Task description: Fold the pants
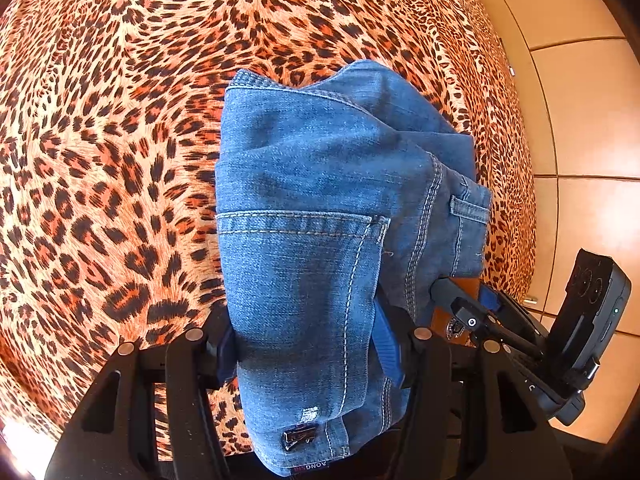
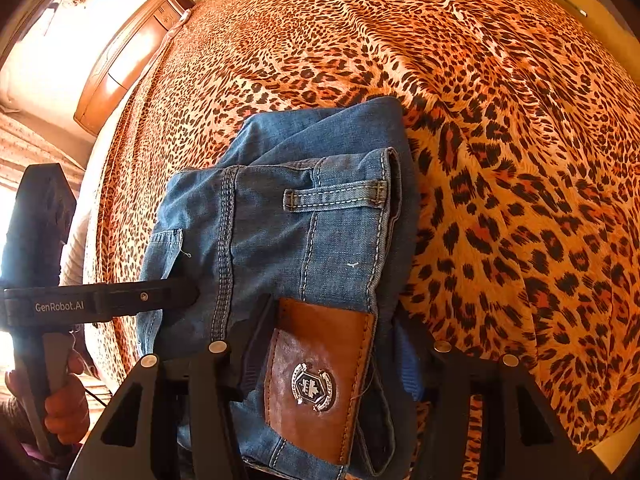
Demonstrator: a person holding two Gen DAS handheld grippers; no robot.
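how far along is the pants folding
Done: the blue denim jeans already look doubled into a thick bundle. In hand: left gripper and right gripper both clamp the waistband end over the leopard-print bedspread. Left: laying the bundle flat and letting go.

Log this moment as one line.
stage: fold underway | left gripper: shut on jeans | right gripper: shut on jeans | surface: leopard-print bedspread

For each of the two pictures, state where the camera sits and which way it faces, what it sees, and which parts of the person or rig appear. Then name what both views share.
Left wrist: on the left claw, facing down at jeans it grips; right claw visible.
Right wrist: on the right claw, facing down at the jeans' leather patch; left claw and hand visible.
Shared: jeans, leopard bedspread.
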